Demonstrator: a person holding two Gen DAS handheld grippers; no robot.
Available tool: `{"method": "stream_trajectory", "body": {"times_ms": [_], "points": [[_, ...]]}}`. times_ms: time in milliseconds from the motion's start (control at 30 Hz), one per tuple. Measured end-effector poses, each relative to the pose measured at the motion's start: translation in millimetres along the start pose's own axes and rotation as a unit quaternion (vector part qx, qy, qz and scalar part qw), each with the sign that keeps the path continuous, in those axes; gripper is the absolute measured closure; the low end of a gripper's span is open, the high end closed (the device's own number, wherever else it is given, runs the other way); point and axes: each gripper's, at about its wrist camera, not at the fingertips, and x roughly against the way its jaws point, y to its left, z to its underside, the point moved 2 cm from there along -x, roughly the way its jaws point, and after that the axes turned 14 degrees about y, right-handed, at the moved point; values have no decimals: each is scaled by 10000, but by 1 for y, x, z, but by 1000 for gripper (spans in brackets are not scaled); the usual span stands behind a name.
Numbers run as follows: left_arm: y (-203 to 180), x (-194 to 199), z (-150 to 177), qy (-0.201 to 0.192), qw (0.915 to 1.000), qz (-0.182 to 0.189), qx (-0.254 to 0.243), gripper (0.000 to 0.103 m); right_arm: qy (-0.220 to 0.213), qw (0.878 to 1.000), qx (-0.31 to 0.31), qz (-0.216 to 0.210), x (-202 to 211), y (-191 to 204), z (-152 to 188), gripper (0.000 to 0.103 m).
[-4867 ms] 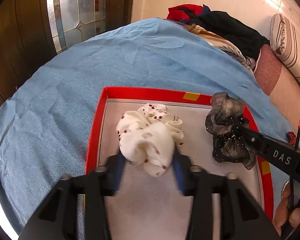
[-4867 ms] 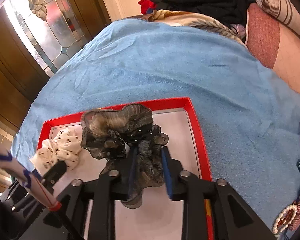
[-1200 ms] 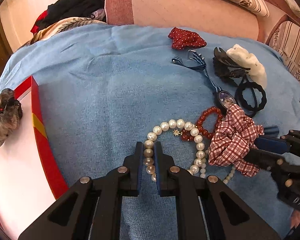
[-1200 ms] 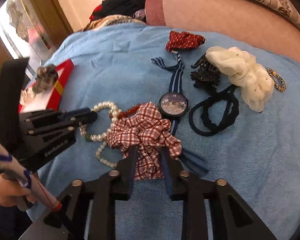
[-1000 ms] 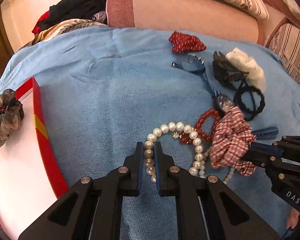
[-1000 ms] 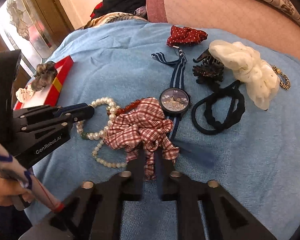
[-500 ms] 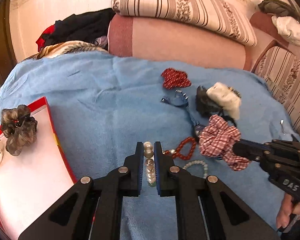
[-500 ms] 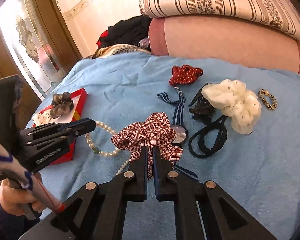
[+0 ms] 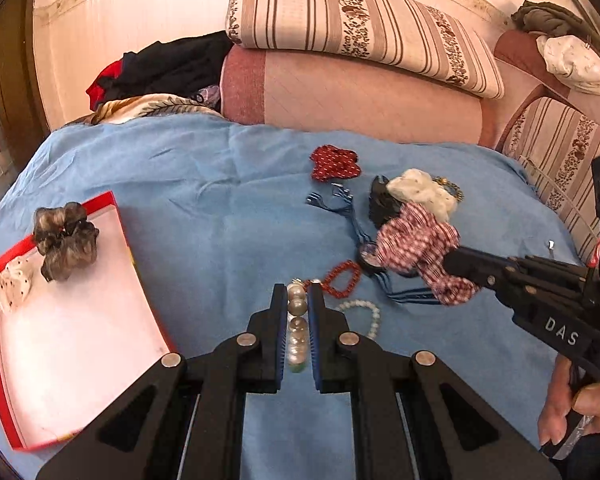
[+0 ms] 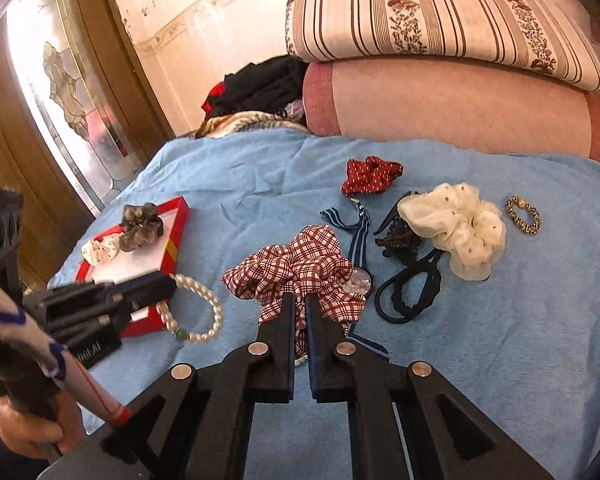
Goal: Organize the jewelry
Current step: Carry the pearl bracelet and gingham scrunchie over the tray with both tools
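My left gripper (image 9: 298, 298) is shut on a pearl bracelet (image 9: 297, 320) and holds it above the blue cloth; the bracelet hangs as a loop in the right wrist view (image 10: 198, 306). My right gripper (image 10: 299, 306) is shut on a red plaid scrunchie (image 10: 300, 266), lifted off the cloth, also in the left wrist view (image 9: 420, 246). A red tray (image 9: 140, 280) at the left holds a dark scrunchie (image 9: 66, 240) and a white spotted scrunchie (image 9: 10, 286).
On the blue cloth (image 10: 500, 340) lie a red dotted scrunchie (image 10: 370, 176), a cream scrunchie (image 10: 456, 226), a watch on a striped strap (image 10: 358, 240), a black hair clip (image 10: 400, 236), black hair ties (image 10: 412, 292), a gold bracelet (image 10: 524, 216), red beads (image 9: 342, 278) and small white beads (image 9: 364, 312). Sofa cushions stand behind.
Both grippers have risen and pulled back, lifting the pearl bracelet and the plaid scrunchie off the cloth. The tray has come further into view at the left.
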Motion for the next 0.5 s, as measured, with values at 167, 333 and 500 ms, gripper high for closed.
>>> {"method": "stream_trajectory", "body": {"times_ms": [167,333,500], "points": [[-18,11,4,-46,9999,-94,-61,93,-134,9999,52,-70,15,4,3,98],[-29,23,3,-114,9999,-79,28,93,-241,9997,20,-84,25,2,6,98],[-43,44,1,-219,9997,-114,-35,93,-434,9989,-107,-133,46,-5,10,98]]}}
